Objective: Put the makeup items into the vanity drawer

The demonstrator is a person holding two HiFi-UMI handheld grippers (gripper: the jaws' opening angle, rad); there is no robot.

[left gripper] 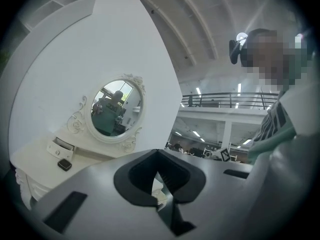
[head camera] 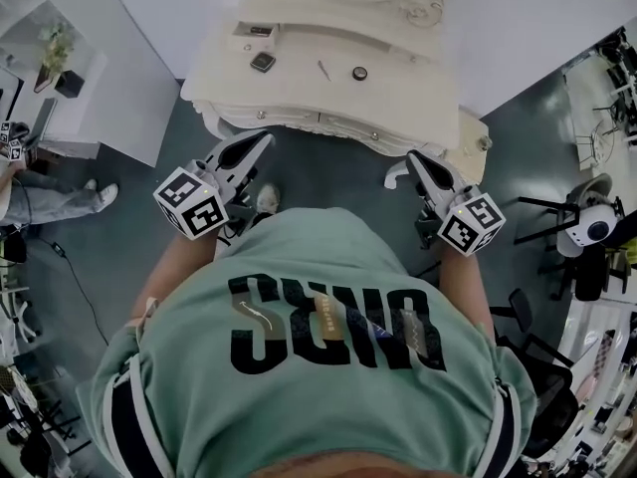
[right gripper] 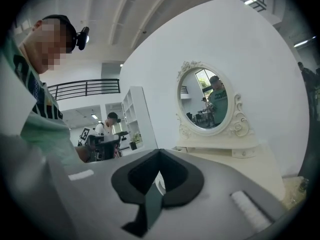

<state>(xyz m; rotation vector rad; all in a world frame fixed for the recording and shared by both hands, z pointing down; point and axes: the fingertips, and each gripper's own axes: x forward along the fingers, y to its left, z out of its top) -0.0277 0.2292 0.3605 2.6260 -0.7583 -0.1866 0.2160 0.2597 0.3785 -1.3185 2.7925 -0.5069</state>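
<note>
The cream vanity stands just ahead of me, and its front drawer is shut. On its top lie a dark square compact, a thin stick and a small round item. A small drawer box sits at the back left. My left gripper hovers before the vanity's front left edge, shut and holding nothing. My right gripper hangs before the front right edge, also shut and holding nothing. The left gripper view shows the compact and the oval mirror beyond the shut left gripper.
A white desk stands to the left, with a seated person's legs beside it. Chairs and equipment crowd the right side. The right gripper view shows the mirror and white shelves.
</note>
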